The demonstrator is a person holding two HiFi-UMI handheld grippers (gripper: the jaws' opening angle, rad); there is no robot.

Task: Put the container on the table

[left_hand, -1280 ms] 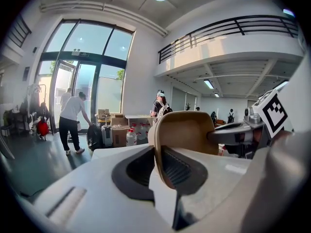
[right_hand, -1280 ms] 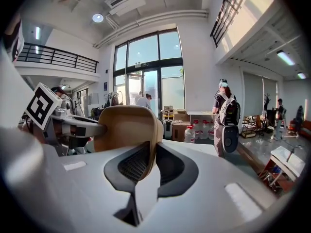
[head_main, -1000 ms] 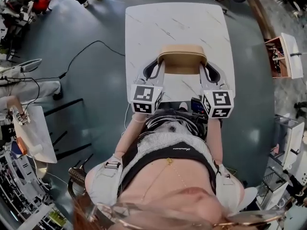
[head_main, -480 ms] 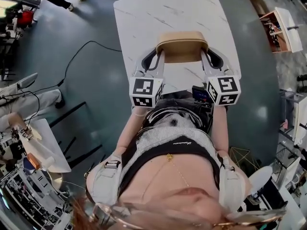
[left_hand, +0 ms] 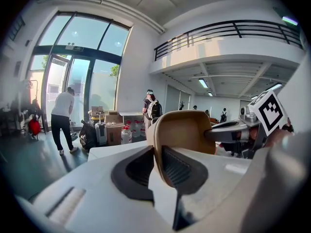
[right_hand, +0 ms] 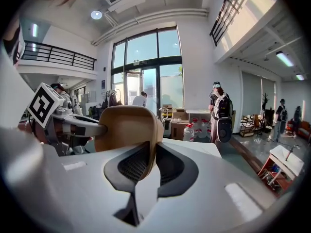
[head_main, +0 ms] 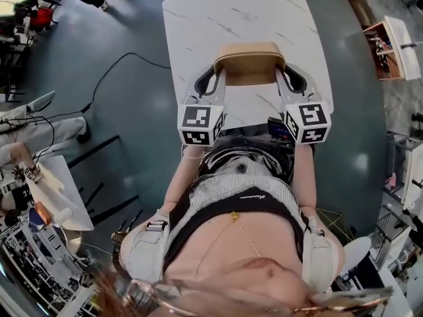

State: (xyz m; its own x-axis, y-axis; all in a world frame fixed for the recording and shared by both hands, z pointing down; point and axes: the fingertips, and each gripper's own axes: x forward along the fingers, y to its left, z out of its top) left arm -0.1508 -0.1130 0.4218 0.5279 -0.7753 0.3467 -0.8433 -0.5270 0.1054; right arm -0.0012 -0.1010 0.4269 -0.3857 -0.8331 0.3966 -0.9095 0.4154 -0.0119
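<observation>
A tan, rounded container [head_main: 249, 63] hangs above the near half of the white marble table [head_main: 231, 12]. My left gripper [head_main: 215, 79] is shut on the container's left rim and my right gripper [head_main: 285, 78] on its right rim. In the left gripper view the container [left_hand: 187, 130] fills the centre, and its wall is pinched between the dark pads of the left gripper [left_hand: 156, 166]. The right gripper view shows the same container [right_hand: 127, 127] with its edge clamped in the right gripper [right_hand: 151, 166]. Whether the base touches the tabletop is hidden.
A black cable [head_main: 125, 65] runs across the grey floor left of the table. A wooden crate [head_main: 383, 45] stands at the right and a cluttered bench [head_main: 39, 197] at the left. People, boxes and water bottles [right_hand: 194, 125] are beyond the table's far end.
The container and both grippers sit a little higher in the head view than a second ago. The head camera has shifted. Both grips are unchanged.
</observation>
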